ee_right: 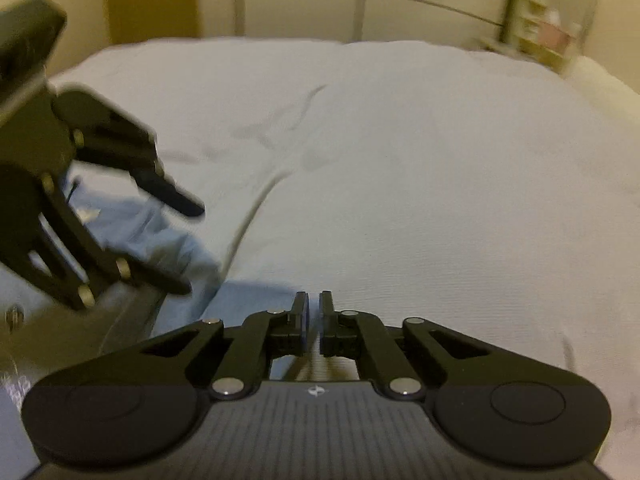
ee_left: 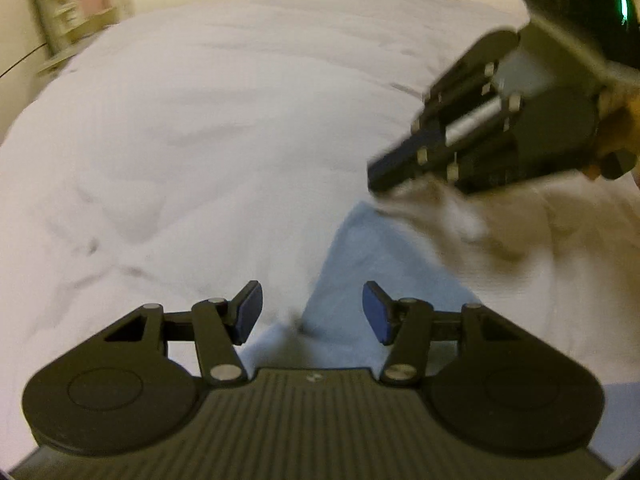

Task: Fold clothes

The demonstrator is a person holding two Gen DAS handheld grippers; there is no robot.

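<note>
A pale blue cloth garment [ee_left: 360,264] lies on the white quilted bed cover [ee_left: 180,140]. The left gripper [ee_left: 312,312] is spread, unladen; the right gripper [ee_right: 314,316] is pinched nearly closed, whether on fabric cannot be told.

Lighting: dim, warm indoor light with a yellowish cast on the walls; the white bedsheet [ee_left: 180,128] reads pale lilac-grey. Shadows: soft, shallow, lying along sheet creases and beneath the light blue garment [ee_left: 360,272]. Glare: none, apart from small glints on metal rivets and one green indicator light [ee_left: 623,6]. Blur: heavy motion smear on the right gripper [ee_left: 384,176] in the left wrist view and on the left gripper [ee_right: 192,248] in the right wrist view; shelf [ee_right: 548,28] unfocused. Distortion: strong fisheye curvature, dark vignetted corners.
</note>
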